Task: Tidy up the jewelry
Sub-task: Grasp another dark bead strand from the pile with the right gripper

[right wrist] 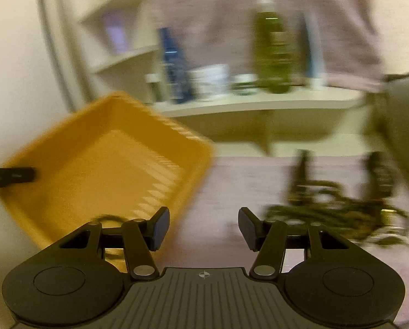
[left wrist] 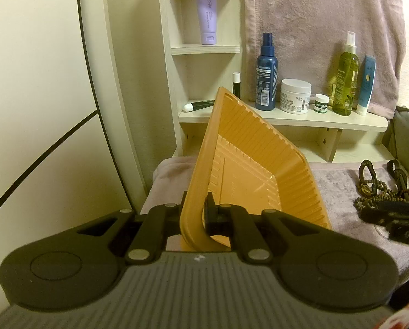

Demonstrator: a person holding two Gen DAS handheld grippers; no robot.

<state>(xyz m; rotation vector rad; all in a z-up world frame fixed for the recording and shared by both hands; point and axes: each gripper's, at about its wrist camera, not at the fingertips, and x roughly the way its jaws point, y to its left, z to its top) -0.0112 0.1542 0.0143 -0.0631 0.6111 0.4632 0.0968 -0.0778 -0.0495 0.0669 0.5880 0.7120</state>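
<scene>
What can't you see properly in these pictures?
- Right wrist view: the jewelry pile is smeared by motion blur, so single pieces can't be told apart.
- Left wrist view: the right gripper covers part of the jewelry.
- Left wrist view: the orange tray tilts, hiding the shelf behind it.

The tray [left wrist: 248, 164] is orange with ribbed walls, the beaded jewelry [left wrist: 380, 192] dark brown on a pale mauve towel [left wrist: 349, 219], the fingers [left wrist: 211, 213] black, and the shelf [left wrist: 300, 118] holds a navy bottle [left wrist: 266, 76], a white jar [left wrist: 295, 96] and an olive-green bottle [left wrist: 347, 79].
</scene>
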